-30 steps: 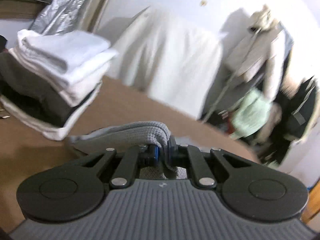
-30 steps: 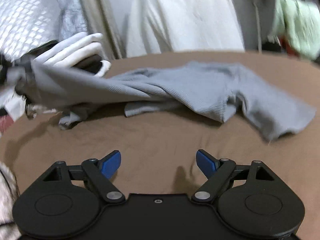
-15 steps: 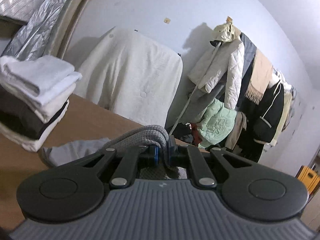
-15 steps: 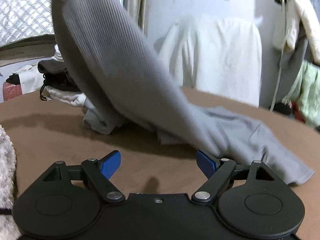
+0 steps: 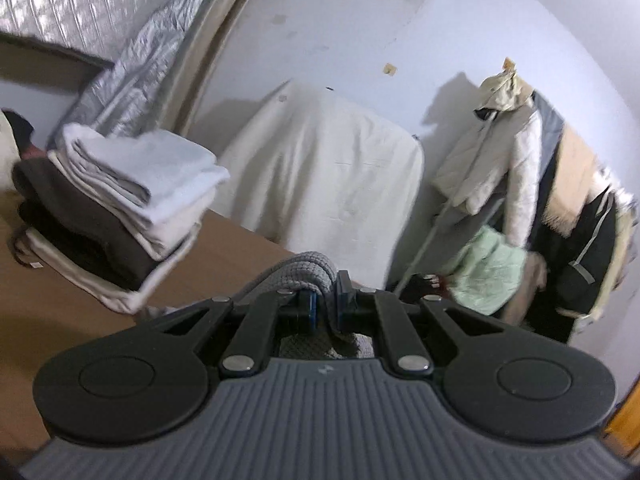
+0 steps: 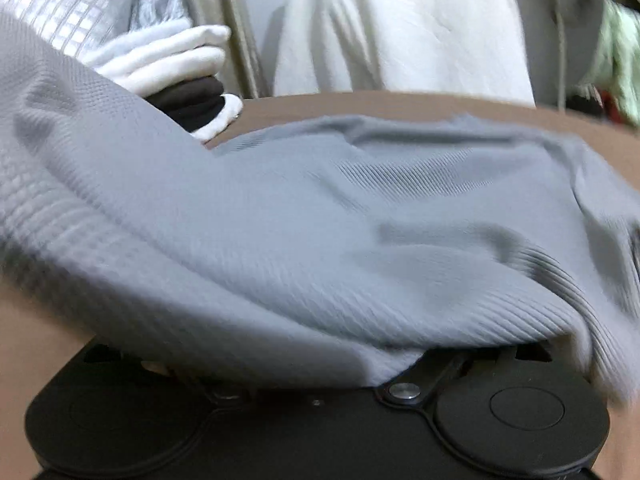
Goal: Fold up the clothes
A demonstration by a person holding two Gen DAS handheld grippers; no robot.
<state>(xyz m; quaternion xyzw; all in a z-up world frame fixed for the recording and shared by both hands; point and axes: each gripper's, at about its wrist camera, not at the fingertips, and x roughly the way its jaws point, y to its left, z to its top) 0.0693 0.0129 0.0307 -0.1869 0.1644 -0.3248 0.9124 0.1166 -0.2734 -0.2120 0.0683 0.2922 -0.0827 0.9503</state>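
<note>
A grey ribbed knit garment (image 6: pixel 320 220) lies across the brown table (image 6: pixel 400 104), with one part rising toward the upper left. In the left wrist view my left gripper (image 5: pixel 325 304) is shut on a bunched fold of this grey garment (image 5: pixel 308 268), held above the table. In the right wrist view the garment drapes over my right gripper, leaving only its black body (image 6: pixel 520 408) in sight. Its jaws are closing. The cloth hides both fingers, so I cannot tell whether fabric is between them.
A stack of folded white and dark clothes (image 5: pixel 120 208) sits on the table at the left, also seen in the right wrist view as the folded stack (image 6: pixel 180 68). Behind the table stand a white-draped object (image 5: pixel 328 168) and a rack of coats (image 5: pixel 500 160).
The right gripper has pushed forward and down to the garment, whose cloth now covers its fingers. The left gripper has shifted with the fold still pinched.
</note>
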